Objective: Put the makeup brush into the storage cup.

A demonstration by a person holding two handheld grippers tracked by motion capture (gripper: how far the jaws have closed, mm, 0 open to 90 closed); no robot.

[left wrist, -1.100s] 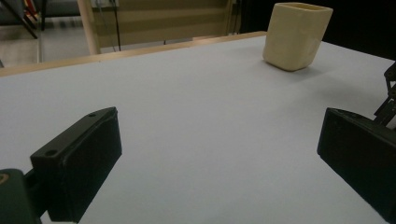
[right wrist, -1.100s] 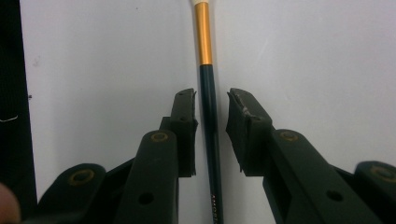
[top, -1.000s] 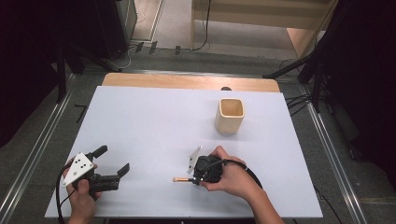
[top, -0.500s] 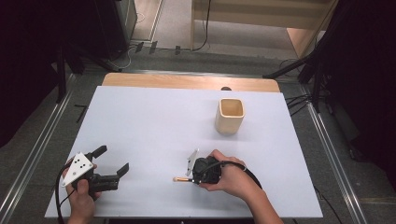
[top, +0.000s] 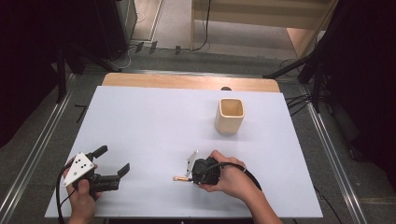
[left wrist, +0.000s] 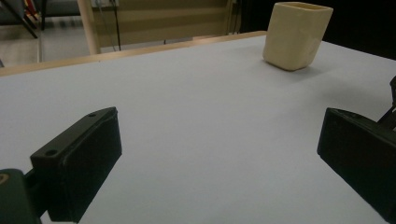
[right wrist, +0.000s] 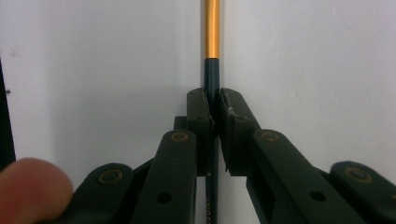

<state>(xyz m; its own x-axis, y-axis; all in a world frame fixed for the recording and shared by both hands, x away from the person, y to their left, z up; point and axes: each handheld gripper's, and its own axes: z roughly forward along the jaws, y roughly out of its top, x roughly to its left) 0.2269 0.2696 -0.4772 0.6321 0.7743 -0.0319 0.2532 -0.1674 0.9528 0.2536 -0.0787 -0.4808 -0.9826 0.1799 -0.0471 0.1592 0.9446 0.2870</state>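
Note:
A thin dark green pencil (right wrist: 211, 79) with a gold band lies flat on the white table (top: 154, 121). Its light tip (top: 177, 178) sticks out to the left of my right gripper (top: 190, 177). The right gripper (right wrist: 214, 100) is shut on the pencil's dark shaft, low over the table near the front edge. My left gripper (top: 112, 159) rests at the front left with its jaws wide apart and nothing between them. In the left gripper view, that gripper (left wrist: 215, 126) looks across bare table toward a cream square cup (left wrist: 296, 35).
The cream cup (top: 229, 115) stands upright at the back right of the table, well away from both hands. A wooden strip (top: 187, 81) borders the table's far edge. Dark stands and cables surround the table.
The right gripper's grey plate has shifted slightly left and down over the pencil. The left hand and the cup have not moved.

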